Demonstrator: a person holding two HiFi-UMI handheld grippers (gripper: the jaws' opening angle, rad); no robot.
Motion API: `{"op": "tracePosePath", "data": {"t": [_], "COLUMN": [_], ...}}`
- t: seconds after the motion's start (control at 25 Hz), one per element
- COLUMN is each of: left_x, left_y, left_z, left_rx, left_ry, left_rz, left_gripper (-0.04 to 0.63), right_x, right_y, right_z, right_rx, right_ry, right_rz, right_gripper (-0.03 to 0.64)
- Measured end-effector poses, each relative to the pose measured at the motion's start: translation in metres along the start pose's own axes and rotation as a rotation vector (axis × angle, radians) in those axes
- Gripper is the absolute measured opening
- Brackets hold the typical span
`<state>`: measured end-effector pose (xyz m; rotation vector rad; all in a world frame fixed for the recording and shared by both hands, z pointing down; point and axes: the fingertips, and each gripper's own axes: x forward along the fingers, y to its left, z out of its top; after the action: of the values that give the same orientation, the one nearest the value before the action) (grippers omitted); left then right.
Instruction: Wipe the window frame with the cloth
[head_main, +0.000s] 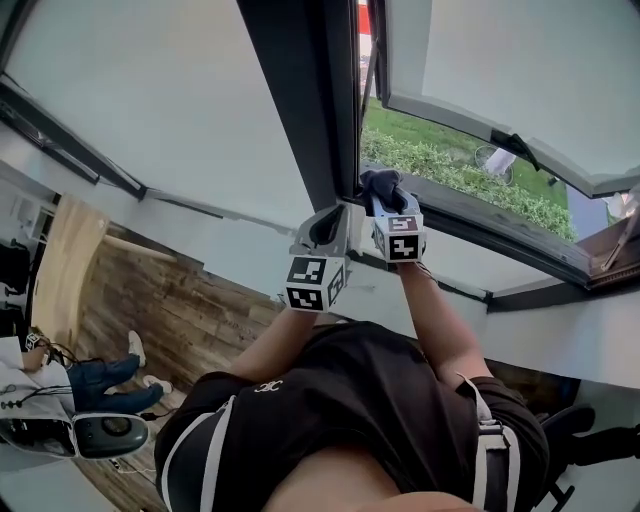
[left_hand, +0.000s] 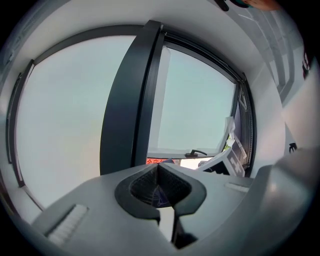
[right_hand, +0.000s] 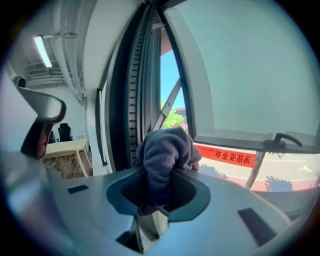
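In the head view, the dark window frame (head_main: 318, 110) runs up the middle, with its lower rail (head_main: 480, 222) going right. My right gripper (head_main: 384, 196) is shut on a bunched dark grey cloth (head_main: 379, 183), which is pressed into the corner where post and rail meet. The right gripper view shows the cloth (right_hand: 165, 150) bulging out of my right gripper (right_hand: 162, 167) beside the ribbed frame post (right_hand: 131, 95). My left gripper (head_main: 334, 226) is just left of it, near the post's foot, holding nothing. In the left gripper view, my left gripper (left_hand: 159, 172) has its jaws together, facing the post (left_hand: 127, 100).
The window sash (head_main: 500, 100) is swung open outward on the right, with its handle (head_main: 518, 146) showing. A hedge and grass (head_main: 450, 172) lie outside. A white sill (head_main: 420, 290) runs below the frame. A wooden table (head_main: 68, 262) and a seated person's legs (head_main: 105, 382) are at lower left.
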<state>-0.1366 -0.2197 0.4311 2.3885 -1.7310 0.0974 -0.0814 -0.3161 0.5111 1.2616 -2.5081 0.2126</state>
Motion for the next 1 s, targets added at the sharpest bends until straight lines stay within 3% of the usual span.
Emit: {"op": "tracePosePath", "data": {"t": [0.36, 0.64, 1.0], "left_x": [-0.015, -0.019, -0.015], "left_y": [0.015, 0.023, 0.016], "left_z": [-0.008, -0.013, -0.016], "left_rx": [-0.006, -0.022, -0.024], "left_ry": [0.019, 0.029, 0.034], "left_rz": [0.088, 0.126, 0.108], "left_gripper": [0.009, 0.009, 0.009], "right_x": [0.026, 0.038, 0.037], "right_y": [0.006, 0.011, 0.006], "right_z": [-0.013, -0.014, -0.016], "right_rx": [-0.021, -0.248, -0.249], "right_ry": [0.038, 0.082, 0.200], "right_rz": [0.039, -0.024, 0.000], "right_gripper": [0.095, 0.094, 0.094]}}
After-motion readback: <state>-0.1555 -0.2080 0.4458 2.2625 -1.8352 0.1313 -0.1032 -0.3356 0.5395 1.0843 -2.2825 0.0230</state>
